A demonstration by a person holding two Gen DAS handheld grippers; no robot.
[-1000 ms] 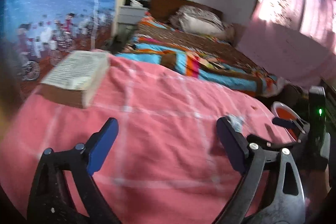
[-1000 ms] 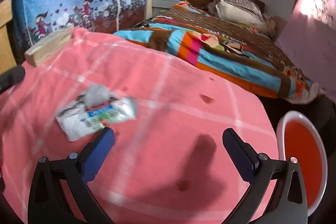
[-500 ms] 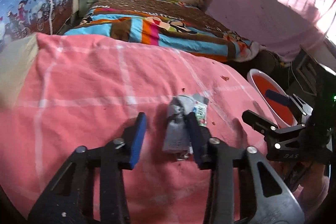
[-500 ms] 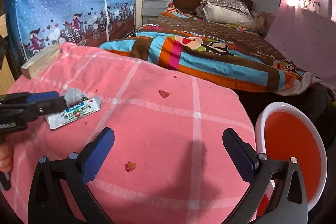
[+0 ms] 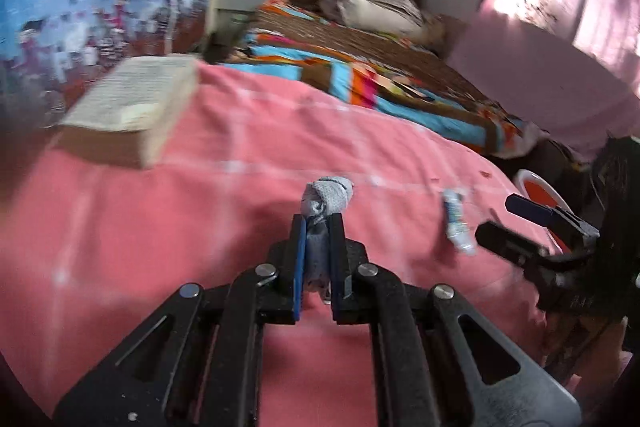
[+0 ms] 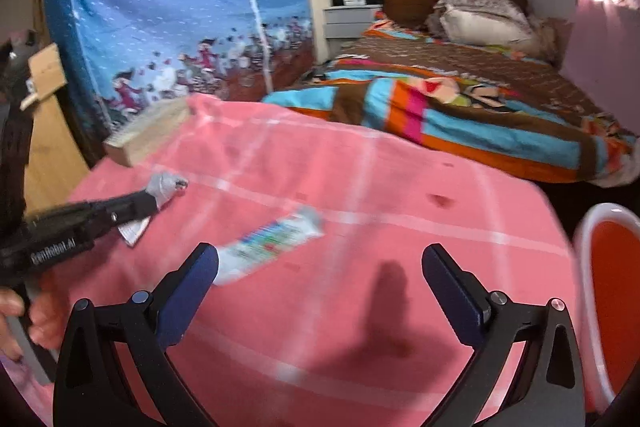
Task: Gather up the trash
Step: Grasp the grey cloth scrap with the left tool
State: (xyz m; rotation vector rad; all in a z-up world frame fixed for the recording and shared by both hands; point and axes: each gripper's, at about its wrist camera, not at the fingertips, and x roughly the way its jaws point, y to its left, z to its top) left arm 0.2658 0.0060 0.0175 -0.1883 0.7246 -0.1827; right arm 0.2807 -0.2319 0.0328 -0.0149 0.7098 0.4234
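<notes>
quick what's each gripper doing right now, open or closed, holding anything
Left gripper: jaws have just been closing, now shut on the crumpled grey wad of tissue.
Right gripper: open, holding nothing, above the pink checked cloth.

The pink checked cloth (image 6: 360, 187) on the bench lay open across its middle and far side, with only small crumbs there. A thick book (image 5: 132, 115) blocked the far left corner. A flat white sachet (image 6: 272, 245) lay just ahead of the right gripper (image 6: 320, 267), near its left finger. The left gripper (image 5: 318, 223), closed on a grey wad (image 5: 326, 197), reached in from the left. An orange bin (image 6: 612, 287) stood past the right edge.
</notes>
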